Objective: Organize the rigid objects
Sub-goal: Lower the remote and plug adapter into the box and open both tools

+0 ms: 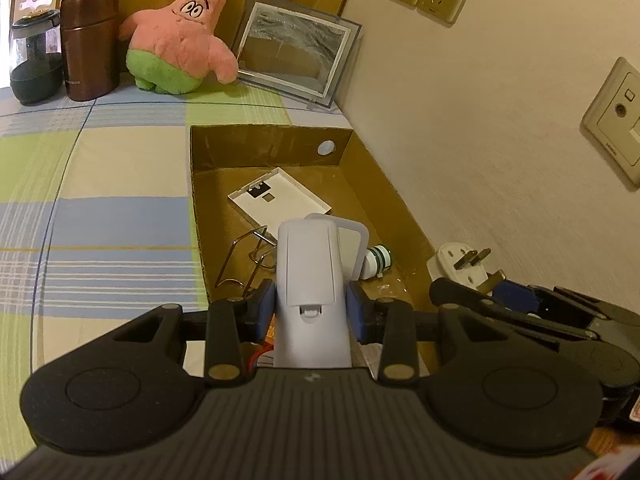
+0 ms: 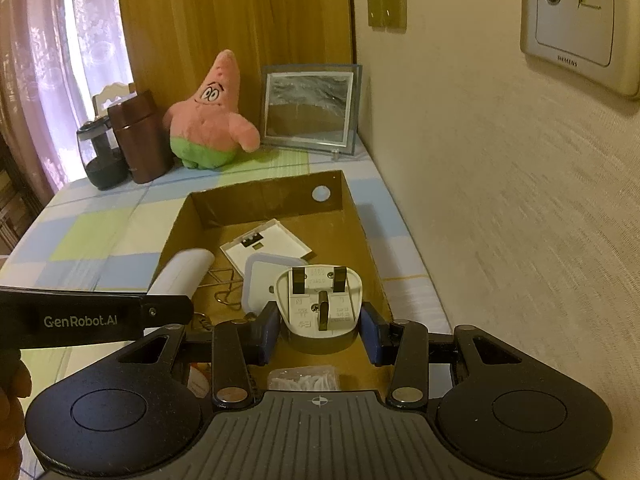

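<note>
My left gripper (image 1: 311, 308) is shut on a white remote-like plastic body (image 1: 310, 280), held over the near end of an open cardboard box (image 1: 256, 148). My right gripper (image 2: 318, 330) is shut on a white three-pin plug adapter (image 2: 320, 300), prongs up, above the box's near right end (image 2: 360, 216). The plug also shows in the left wrist view (image 1: 452, 266). In the box lie a flat white cover plate (image 1: 280, 198), a square white frame (image 2: 260, 280), a bent wire clip (image 1: 244, 256) and a small white-and-green cylinder (image 1: 378, 260).
The box sits on a checked cloth (image 1: 100, 200) against the wall (image 1: 480, 140). At the back stand a pink star plush (image 1: 180, 40), a picture frame (image 1: 296, 48), a brown canister (image 1: 90, 44) and a dark jar (image 1: 34, 60). A bag of small white parts (image 2: 304, 378) lies under my right gripper.
</note>
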The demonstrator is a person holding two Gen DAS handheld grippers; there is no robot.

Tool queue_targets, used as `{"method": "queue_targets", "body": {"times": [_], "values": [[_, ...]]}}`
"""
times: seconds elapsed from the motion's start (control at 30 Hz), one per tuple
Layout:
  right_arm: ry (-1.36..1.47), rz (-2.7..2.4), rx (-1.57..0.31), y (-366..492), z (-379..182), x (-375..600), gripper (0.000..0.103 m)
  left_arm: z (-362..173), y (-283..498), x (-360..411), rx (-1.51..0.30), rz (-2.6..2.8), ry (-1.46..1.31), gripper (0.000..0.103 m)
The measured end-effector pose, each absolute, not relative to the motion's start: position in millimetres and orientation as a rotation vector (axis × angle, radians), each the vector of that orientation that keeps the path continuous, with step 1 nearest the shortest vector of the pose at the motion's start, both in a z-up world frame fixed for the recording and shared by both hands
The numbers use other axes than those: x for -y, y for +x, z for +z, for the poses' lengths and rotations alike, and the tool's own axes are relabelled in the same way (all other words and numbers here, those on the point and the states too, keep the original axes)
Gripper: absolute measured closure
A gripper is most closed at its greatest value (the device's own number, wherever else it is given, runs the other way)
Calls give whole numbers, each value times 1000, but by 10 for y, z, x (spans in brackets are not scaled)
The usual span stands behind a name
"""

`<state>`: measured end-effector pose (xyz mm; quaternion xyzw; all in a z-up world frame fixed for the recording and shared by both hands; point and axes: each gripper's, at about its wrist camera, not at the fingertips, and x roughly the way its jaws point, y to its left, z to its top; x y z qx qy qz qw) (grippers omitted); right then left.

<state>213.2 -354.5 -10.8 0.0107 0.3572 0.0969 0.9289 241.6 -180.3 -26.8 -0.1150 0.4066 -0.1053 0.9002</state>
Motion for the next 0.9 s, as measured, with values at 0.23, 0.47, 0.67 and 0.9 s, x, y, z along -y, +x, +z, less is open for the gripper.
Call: {"method": "queue_targets", "body": {"times": [0.23, 0.47, 0.67, 0.9], "values": [[28, 189, -736, 2168, -125, 3571, 63, -308, 2459, 1824, -828, -222, -225, 66], [35, 184, -742, 2147, -142, 3591, 63, -279, 2400, 1729, -817, -201, -215, 65], [36, 197, -755, 2170, -137, 3541, 63, -276, 2355, 1650, -823, -189, -203, 64], [39, 215, -788, 2226, -196, 3465, 63, -282, 2323, 1567, -820, -176, -195, 55]]}}
